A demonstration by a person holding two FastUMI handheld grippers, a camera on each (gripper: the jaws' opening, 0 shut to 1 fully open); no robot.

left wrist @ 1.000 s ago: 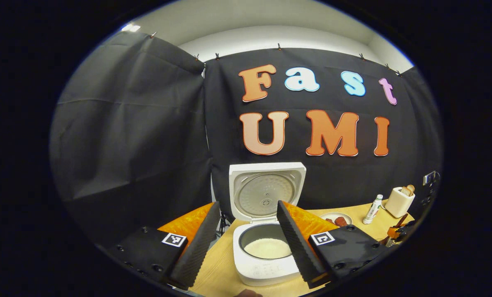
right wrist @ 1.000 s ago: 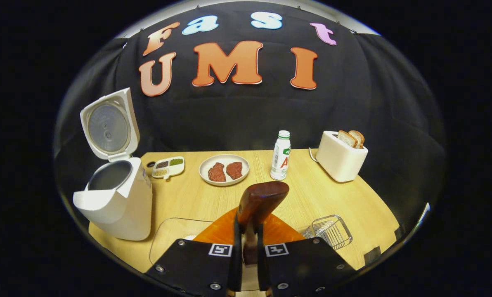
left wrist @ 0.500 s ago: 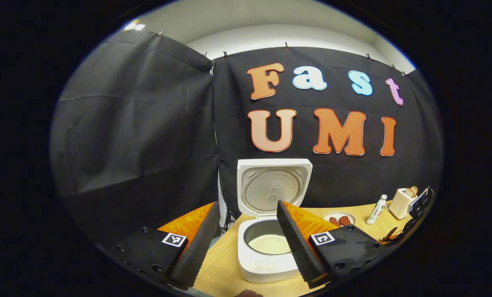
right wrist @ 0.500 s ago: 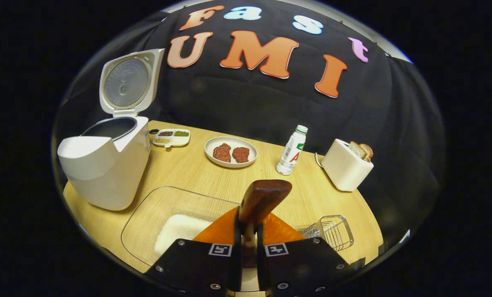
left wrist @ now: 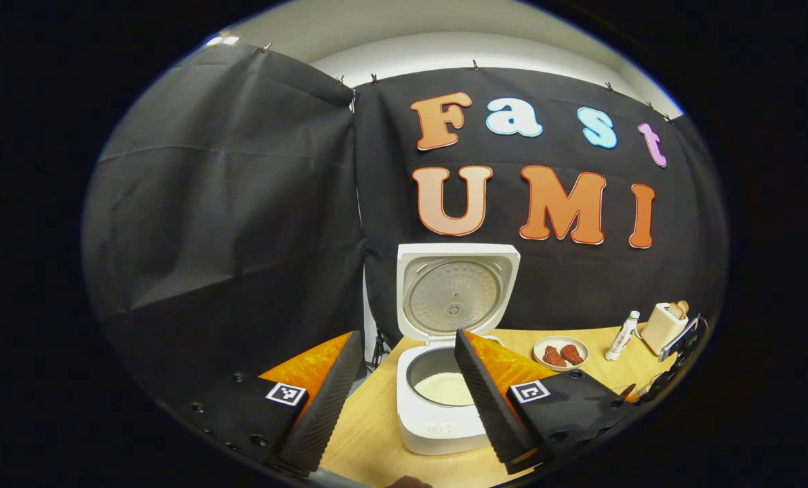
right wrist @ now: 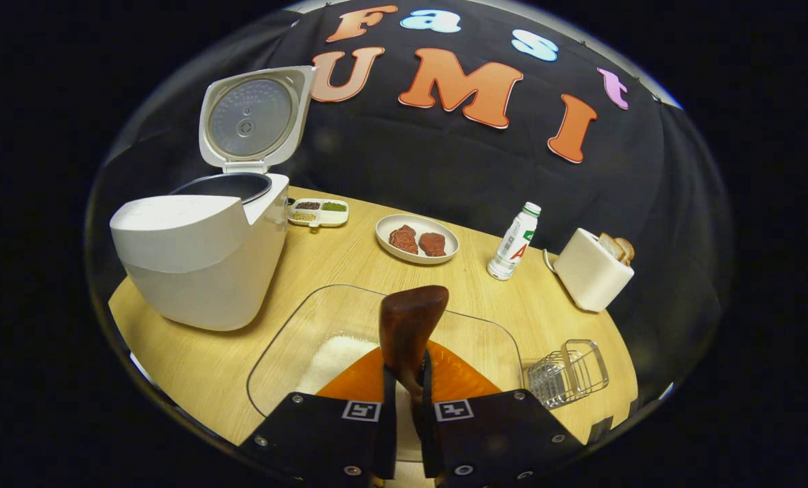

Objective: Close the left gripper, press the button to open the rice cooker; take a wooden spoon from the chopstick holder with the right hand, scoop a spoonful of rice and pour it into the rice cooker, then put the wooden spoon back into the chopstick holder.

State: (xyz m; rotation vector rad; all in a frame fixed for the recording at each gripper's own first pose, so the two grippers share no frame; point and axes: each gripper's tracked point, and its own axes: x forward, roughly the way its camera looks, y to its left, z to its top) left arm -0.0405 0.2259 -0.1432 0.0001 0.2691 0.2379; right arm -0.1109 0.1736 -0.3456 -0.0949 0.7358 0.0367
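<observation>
R claw [right wrist: 404,407] tight on wooden spoon [right wrist: 409,325], above rice dish [right wrist: 289,339].

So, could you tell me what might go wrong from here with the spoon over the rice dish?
1. The right gripper clamps the wooden spoon low on its handle, so the bowl may twist or slip while digging into the rice.
2. The glass dish sits loose on the table and could slide under the scoop.
3. Carrying rice to the open rice cooker means crossing bare table, so grains could spill.
</observation>
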